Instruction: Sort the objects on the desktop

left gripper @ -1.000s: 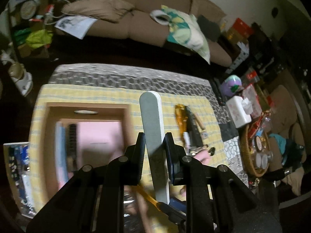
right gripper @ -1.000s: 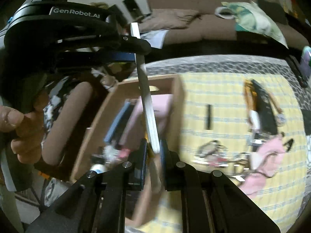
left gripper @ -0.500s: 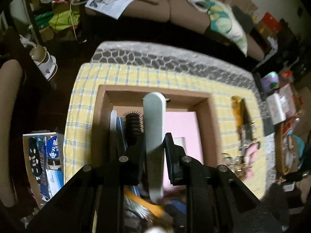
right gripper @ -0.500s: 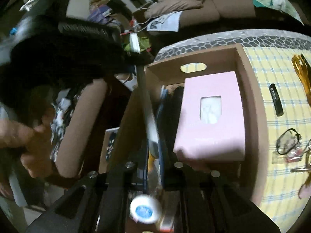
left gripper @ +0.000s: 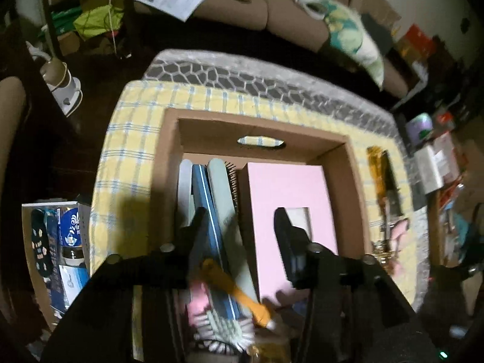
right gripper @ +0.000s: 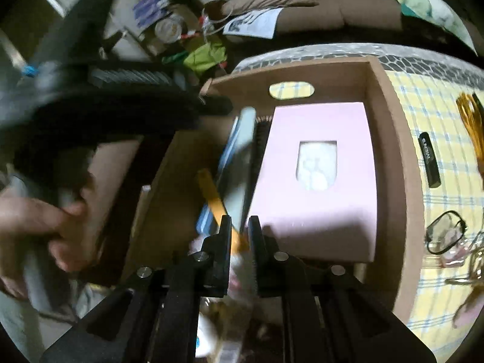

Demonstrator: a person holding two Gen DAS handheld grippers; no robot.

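The cardboard box (left gripper: 169,151) now fills the middle of both views, where a second ago you were over the open yellow-checked surface (left gripper: 130,139). You have carried your load to its bin. Inside, the pink box (left gripper: 287,187) takes the right half. The grey nail file (left gripper: 222,187) now lies along its left side among the blue flat items and the brush, no longer standing up in your grip.

Your left tongs (left gripper: 239,214) are opening. Their pads stand clear on either side of the file, so that end looks released. This item is probably nearly sorted.

Your right tongs (right gripper: 240,222) are drawn narrow, and the file's near end runs down between them, apparently pinched.

Only the right view shows your hand (right gripper: 45,227) on the other tool, and the black tube (right gripper: 429,160) and glasses (right gripper: 444,231) waiting on the cloth. Only the left view shows the orange-handled brush (left gripper: 233,287) lying across the file's lower end.
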